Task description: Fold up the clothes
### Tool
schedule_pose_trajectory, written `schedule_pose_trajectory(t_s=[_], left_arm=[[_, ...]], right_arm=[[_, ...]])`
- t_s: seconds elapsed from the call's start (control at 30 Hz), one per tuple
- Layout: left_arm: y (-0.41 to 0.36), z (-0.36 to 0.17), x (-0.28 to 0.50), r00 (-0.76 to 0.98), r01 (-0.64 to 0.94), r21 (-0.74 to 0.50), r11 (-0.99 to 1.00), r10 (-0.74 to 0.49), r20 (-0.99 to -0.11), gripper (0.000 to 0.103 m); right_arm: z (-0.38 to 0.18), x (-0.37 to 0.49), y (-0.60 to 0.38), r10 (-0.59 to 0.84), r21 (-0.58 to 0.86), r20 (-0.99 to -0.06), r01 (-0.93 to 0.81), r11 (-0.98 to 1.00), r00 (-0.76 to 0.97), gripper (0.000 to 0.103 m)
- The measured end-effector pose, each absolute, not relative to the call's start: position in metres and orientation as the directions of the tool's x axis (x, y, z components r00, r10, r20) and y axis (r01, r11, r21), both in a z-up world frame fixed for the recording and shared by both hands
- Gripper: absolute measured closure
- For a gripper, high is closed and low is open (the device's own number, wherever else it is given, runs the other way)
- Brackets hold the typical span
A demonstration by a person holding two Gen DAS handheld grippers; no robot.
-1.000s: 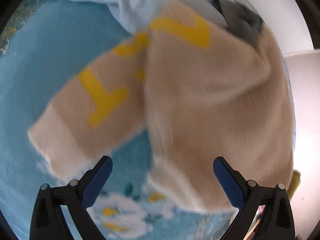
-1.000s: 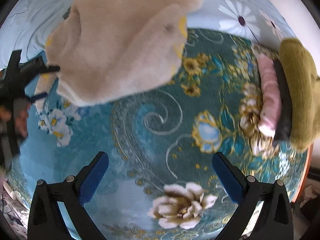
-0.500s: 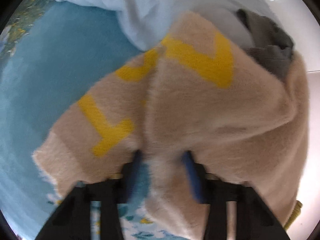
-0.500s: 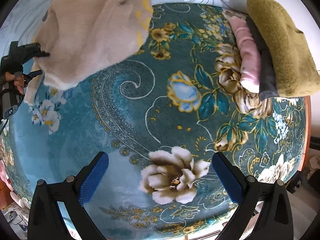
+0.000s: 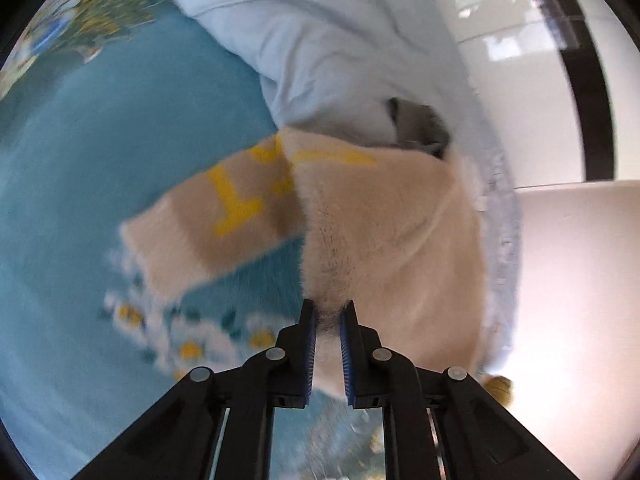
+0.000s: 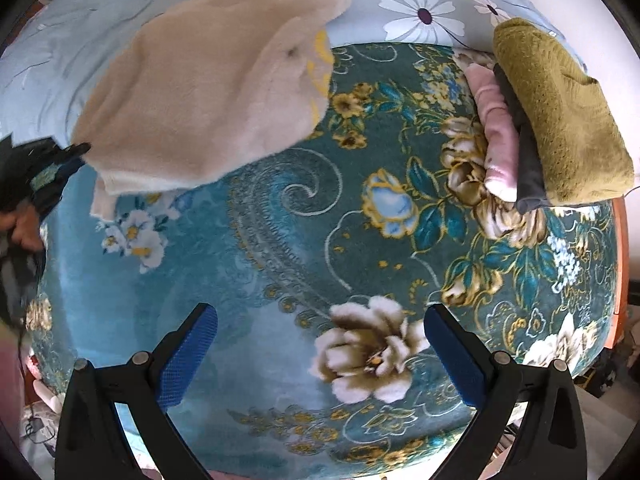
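Observation:
A fuzzy beige sweater (image 5: 384, 232) with yellow letters lies bunched on the teal floral blanket (image 5: 80, 200). My left gripper (image 5: 328, 316) is shut on a fold of the sweater's near edge. In the right wrist view the sweater (image 6: 200, 92) lies at the upper left, with the left gripper (image 6: 60, 160) at its left edge. My right gripper (image 6: 320, 336) is open and empty, above the bare blanket (image 6: 280, 240) and apart from the sweater.
A stack of folded clothes, olive (image 6: 560, 112), dark grey (image 6: 524, 152) and pink (image 6: 496, 132), lies at the right. A pale blue daisy quilt (image 6: 420, 12) lies behind. A light blue garment (image 5: 340, 48) and a grey one (image 5: 420, 124) lie beyond the sweater.
My left gripper went from wide open to shut on the sweater's near edge. My right gripper stayed open and drew back over the blanket.

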State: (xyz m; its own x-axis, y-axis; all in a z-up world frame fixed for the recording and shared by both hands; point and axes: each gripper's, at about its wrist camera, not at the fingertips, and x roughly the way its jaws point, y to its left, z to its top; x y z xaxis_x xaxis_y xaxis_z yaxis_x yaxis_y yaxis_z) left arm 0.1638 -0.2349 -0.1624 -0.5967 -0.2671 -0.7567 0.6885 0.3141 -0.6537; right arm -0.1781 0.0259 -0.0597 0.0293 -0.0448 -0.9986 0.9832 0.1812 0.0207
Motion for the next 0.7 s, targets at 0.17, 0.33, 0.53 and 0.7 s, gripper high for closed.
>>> schedule_pose_trajectory(t_s=[0.17,0.33,0.53,0.7], left_arm=[[-0.168,-0.130,0.208,-0.611,0.686,-0.661,0.304,-0.254,-0.750,0.091],[-0.100,-0.116,0.249,-0.587,0.717,-0.628,0.302,-0.226,-0.778,0.091],[-0.096,-0.162,0.269,-0.577,0.702,-0.603,0.378,-0.194,-0.793,0.091],[-0.106,-0.193,0.271,-0.583,0.699,-0.585,0.411,-0.146,-0.799,0.087]], right_arm=[[-0.051,-0.168,0.040,-0.053,0.031,-0.998,0.974,0.225,0.044,0.000],[-0.040,-0.169,0.049,-0.070,0.039,-0.996,0.972,0.234,0.057,0.000],[-0.044,-0.172,0.062,-0.041,0.044,-0.998,0.974,0.223,0.055,0.000],[-0.035,-0.169,0.071,-0.056,0.024,-0.998,0.964,0.265,0.040,0.000]])
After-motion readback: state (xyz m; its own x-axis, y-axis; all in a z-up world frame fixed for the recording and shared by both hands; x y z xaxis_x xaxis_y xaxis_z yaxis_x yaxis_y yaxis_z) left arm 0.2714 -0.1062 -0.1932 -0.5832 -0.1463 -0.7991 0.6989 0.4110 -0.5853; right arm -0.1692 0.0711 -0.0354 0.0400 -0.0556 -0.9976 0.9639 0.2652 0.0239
